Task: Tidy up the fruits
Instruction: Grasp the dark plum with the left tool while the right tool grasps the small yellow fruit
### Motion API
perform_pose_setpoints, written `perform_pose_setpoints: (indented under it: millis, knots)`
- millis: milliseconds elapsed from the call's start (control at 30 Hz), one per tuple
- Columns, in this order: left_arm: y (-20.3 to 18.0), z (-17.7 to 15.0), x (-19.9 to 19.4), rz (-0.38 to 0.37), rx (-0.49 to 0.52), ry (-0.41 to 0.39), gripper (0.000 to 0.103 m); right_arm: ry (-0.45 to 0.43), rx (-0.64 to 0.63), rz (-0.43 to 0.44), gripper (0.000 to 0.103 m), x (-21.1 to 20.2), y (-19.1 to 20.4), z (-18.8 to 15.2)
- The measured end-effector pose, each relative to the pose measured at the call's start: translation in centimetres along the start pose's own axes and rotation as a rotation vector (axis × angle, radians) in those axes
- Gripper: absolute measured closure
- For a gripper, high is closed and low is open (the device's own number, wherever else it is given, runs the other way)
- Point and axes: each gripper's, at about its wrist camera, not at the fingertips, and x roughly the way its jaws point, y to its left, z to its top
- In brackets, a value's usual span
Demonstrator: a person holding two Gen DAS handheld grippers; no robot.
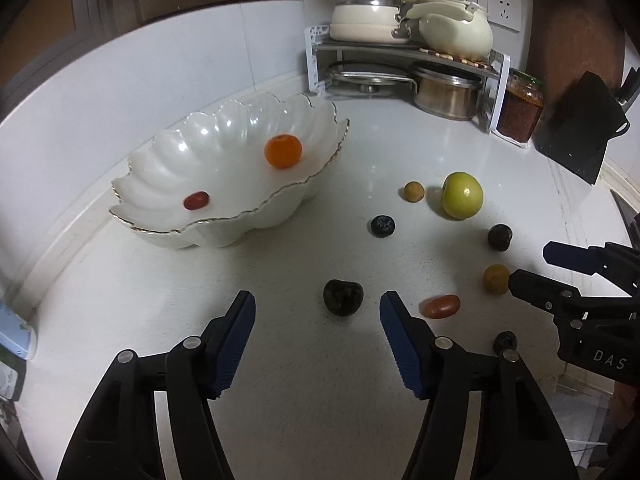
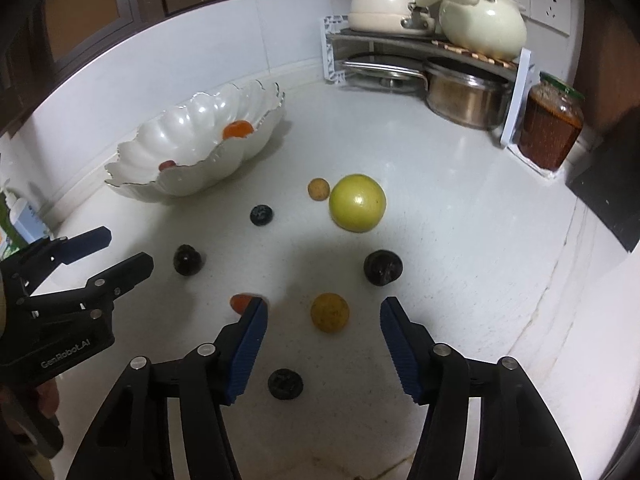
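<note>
Fingers: your left gripper (image 1: 318, 306) and right gripper (image 2: 324, 310) both spread apart, empty.
Left target: dark fruit (image 1: 343, 297) at 12 o'clock, between the fingers.
Right target: tan fruit (image 2: 329, 312), likewise.
Bowl (image 1: 168, 148): 11 o'clock.

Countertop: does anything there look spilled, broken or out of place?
Nothing is spilled or broken. The only disorder is loose fruit on the countertop: the green apple, a blueberry and several small fruits lie outside the white bowl, which holds only an orange fruit and a red one.
</note>
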Motion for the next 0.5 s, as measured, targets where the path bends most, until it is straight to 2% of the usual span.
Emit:
perform_pose_setpoints:
  millis: [500]
  knots:
    - [-0.1, 0.0, 4.6, -0.067, -0.042, 0.086, 0.056, 0.068, 0.044, 0.032, 0.061, 3.2, -0.4, -0.2]
